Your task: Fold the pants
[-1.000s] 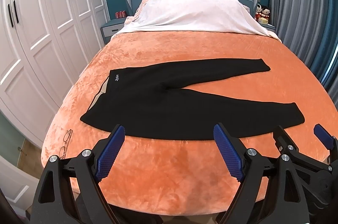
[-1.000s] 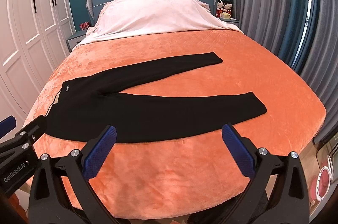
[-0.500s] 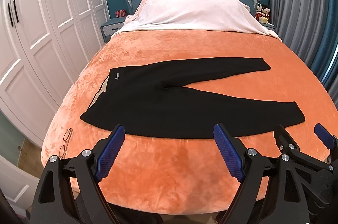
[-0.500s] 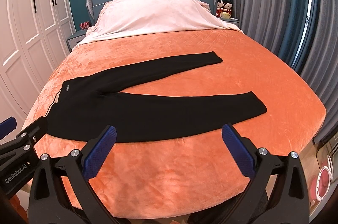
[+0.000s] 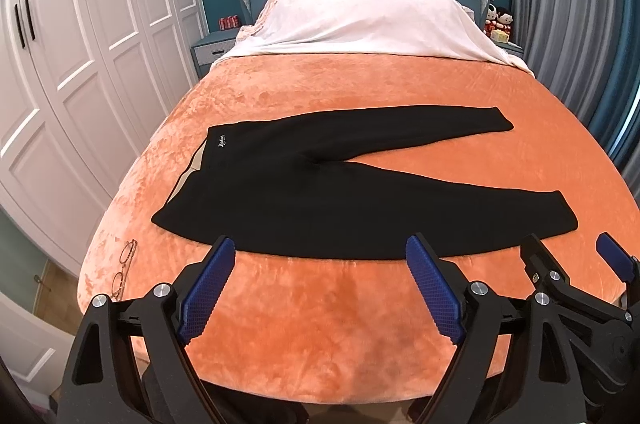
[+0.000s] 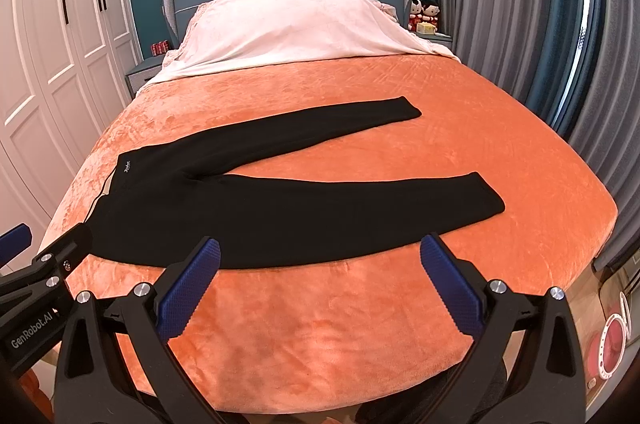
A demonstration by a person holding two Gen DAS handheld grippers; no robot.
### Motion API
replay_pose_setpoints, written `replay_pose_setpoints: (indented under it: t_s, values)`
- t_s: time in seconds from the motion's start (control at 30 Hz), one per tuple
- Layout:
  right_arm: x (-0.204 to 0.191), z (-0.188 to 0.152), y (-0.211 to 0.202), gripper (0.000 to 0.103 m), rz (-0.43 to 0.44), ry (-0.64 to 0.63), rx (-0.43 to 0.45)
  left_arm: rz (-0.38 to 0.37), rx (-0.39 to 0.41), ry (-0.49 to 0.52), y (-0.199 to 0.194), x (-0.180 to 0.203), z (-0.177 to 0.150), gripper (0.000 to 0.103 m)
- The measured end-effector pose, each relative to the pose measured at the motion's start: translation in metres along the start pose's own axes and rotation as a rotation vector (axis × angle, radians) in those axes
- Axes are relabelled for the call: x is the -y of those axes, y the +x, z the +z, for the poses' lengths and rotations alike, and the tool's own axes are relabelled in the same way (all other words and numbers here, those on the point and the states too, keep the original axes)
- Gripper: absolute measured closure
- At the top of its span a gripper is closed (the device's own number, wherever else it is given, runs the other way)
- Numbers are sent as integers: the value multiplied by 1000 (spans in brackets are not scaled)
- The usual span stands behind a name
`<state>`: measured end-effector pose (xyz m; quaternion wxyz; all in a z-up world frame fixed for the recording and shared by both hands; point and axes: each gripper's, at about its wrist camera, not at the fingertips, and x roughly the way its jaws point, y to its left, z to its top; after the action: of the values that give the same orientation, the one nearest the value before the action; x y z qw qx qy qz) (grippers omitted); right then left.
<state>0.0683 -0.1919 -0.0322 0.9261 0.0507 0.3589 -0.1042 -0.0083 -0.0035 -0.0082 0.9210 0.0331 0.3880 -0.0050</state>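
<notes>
Left tongs (image 5: 320,288): apart, empty, short of the pants
Right tongs (image 6: 320,288): apart, empty
Pants (image 5: 360,192): flat on the bed (image 5: 320,344), legs splayed
Progress: no fold made; all folding left

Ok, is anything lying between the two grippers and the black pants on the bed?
Nothing visible. Only bare orange blanket lies between the open left gripper, the open right gripper and the pants. A pair of glasses sits off to the left, by the bed's edge, clear of both paths.
</notes>
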Motion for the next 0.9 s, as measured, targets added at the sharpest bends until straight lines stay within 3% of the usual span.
replay_pose_setpoints:
  t_s: [0.9]
  values:
    - [4, -6, 6, 5, -4, 11, -13, 4, -8, -1, 3, -1, -7, 13]
